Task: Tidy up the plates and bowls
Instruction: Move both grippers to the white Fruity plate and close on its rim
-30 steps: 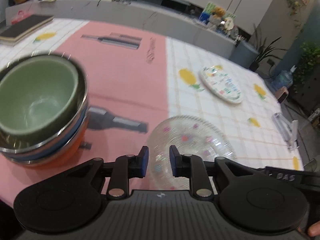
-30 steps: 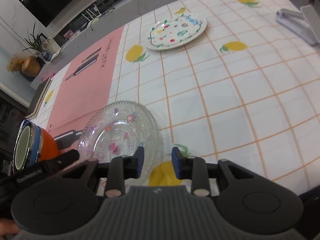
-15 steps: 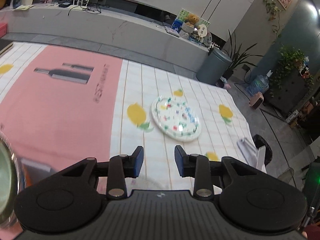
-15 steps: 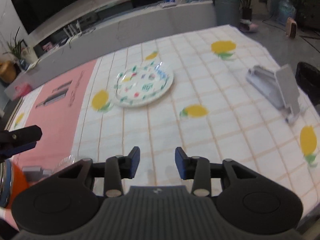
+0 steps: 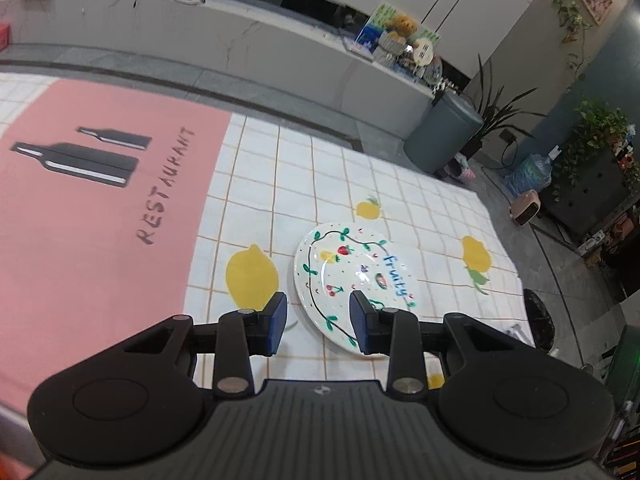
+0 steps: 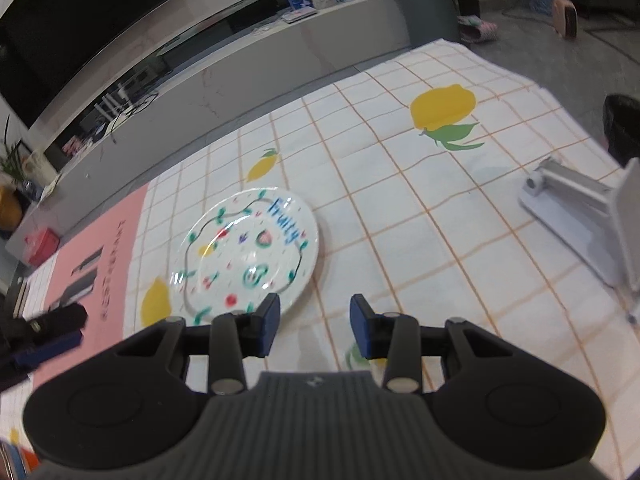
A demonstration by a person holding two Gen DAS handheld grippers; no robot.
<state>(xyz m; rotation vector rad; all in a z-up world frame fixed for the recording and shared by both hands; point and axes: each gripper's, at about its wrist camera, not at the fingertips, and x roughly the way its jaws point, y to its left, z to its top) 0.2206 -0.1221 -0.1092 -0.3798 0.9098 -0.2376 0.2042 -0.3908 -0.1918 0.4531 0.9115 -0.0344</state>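
Step in hand: the approach to the painted "Fruity" plate (image 5: pixel 352 284), judged as the next dish to gather; nothing is gripped.
Plate position: flat on the lemon-print tablecloth (image 5: pixel 320 184), just right of a large printed lemon. In the left wrist view it sits at about 1 o'clock from the fingertips; in the right wrist view (image 6: pixel 248 248) at about 11 o'clock.
Left gripper (image 5: pixel 318 322): released, jaws spread and empty, hanging above the plate's near rim, with the right pad (image 5: pixel 360 320) overlapping the plate in view; contact cannot be told.
Right gripper (image 6: pixel 314 326): released and empty, over bare cloth just beside the plate's near-right rim.
Other items: a grey folding stand (image 6: pixel 588 216) at 2 o'clock in the right view, well apart; the pink "Restaurant" mat (image 5: pixel 92 208) at 10 o'clock in the left view.
Next move: probably lower one gripper so its jaws straddle the rim edge, then close. The plate lies flat, so a pad must slip under the lip.
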